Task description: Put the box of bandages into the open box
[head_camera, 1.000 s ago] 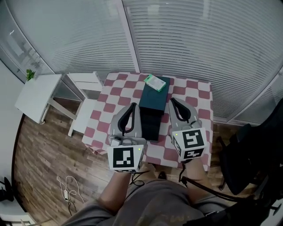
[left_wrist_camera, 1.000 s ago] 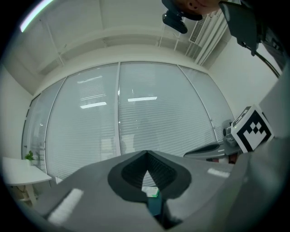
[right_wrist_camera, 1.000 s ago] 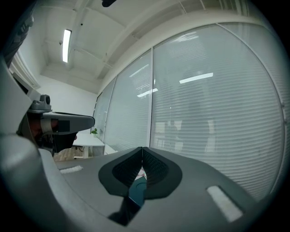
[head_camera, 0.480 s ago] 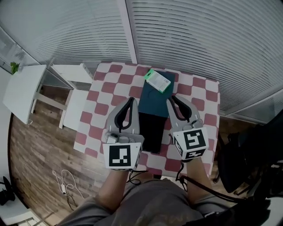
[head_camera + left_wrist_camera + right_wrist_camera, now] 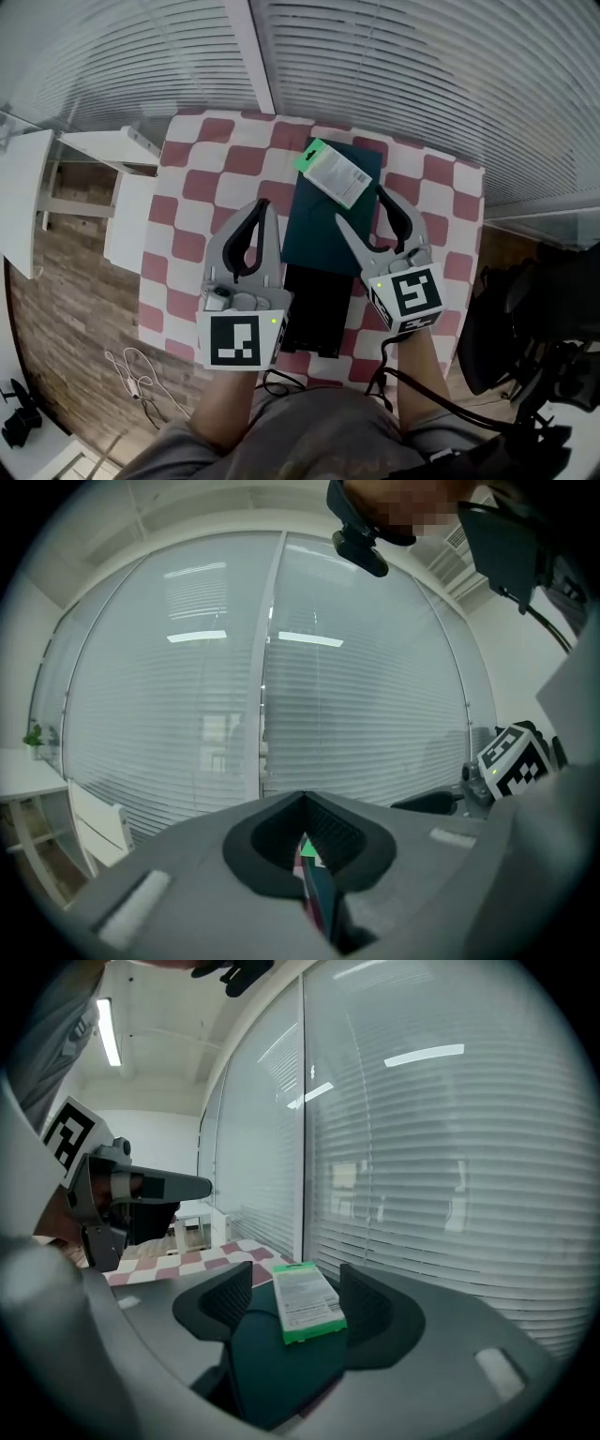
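Item: box of bandages (image 5: 336,173), lying flat at the 12 o'clock end of the open box's (image 5: 315,309) teal lid (image 5: 319,234), ungripped.
Right gripper (image 5: 360,206): released, jaws just been opening, nothing between them; the item lies just ahead.
Left gripper (image 5: 265,204): clenched, empty.
Hazard: an off-centre pinch would likely skew the item and slide it off the lid toward 12 o'clock.

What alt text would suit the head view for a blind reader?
Seen from above, a green-and-white bandage box lies on a dark teal lid on a checked table, with a black open box nearer the person. Two hand-held grippers flank it: the left gripper shut, the right gripper with jaws just opening toward the bandage box, nothing gripped.
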### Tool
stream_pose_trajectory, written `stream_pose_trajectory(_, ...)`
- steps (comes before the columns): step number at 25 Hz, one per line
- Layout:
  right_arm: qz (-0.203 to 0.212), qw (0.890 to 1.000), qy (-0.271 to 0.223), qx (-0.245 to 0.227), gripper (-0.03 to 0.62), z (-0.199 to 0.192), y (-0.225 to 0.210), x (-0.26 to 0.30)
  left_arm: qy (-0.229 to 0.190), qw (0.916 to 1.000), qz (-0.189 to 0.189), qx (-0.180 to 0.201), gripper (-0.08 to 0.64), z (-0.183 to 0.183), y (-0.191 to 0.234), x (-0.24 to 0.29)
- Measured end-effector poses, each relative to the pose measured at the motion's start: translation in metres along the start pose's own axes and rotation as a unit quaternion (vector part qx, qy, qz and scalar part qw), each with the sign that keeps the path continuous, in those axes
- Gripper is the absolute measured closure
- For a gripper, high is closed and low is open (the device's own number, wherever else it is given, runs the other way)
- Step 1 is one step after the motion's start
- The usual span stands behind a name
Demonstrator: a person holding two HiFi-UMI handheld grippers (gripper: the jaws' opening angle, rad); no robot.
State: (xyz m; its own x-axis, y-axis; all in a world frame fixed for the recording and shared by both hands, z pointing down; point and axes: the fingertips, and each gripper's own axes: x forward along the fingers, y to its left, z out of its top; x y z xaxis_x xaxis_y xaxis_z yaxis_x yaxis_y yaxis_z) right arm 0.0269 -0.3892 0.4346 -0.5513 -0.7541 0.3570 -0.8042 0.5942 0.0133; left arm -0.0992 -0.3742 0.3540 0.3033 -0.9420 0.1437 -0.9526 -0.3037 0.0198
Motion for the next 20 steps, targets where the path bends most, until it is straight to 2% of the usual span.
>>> stream_pose_trajectory(4, 0.0, 1.0, 0.012, -0.016, 0.206, -0.018, -0.009, 0.026, 0.017, 0.9998, 0.002, -0.006, 0.56, -0.021, 0.012, 0.022)
stream_pose_trajectory(8, -0.001, 0.999, 0.015, -0.028, 0.164, -0.03, -0.013, 0.044, 0.031, 0.9994, 0.007, -0.016, 0.56, -0.042, 0.024, 0.033)
stream_pose_trajectory(11, 0.002, 0.999, 0.03, -0.034, 0.159, -0.041, -0.019, 0.052, 0.037, 0.999, 0.007, -0.024, 0.56, -0.052, 0.028, 0.039)
stream_pose_trajectory(17, 0.036, 0.998, 0.053, -0.027, 0.149, -0.055, -0.02, 0.057, 0.055, 0.9976, 0.002, -0.041, 0.56, -0.069, 0.03, 0.046)
stream_pose_trajectory(20, 0.049, 0.998, 0.041, -0.03, 0.196, -0.053, -0.015, 0.058, 0.059, 0.9973, 0.003, -0.044, 0.56, -0.073, 0.031, 0.046)
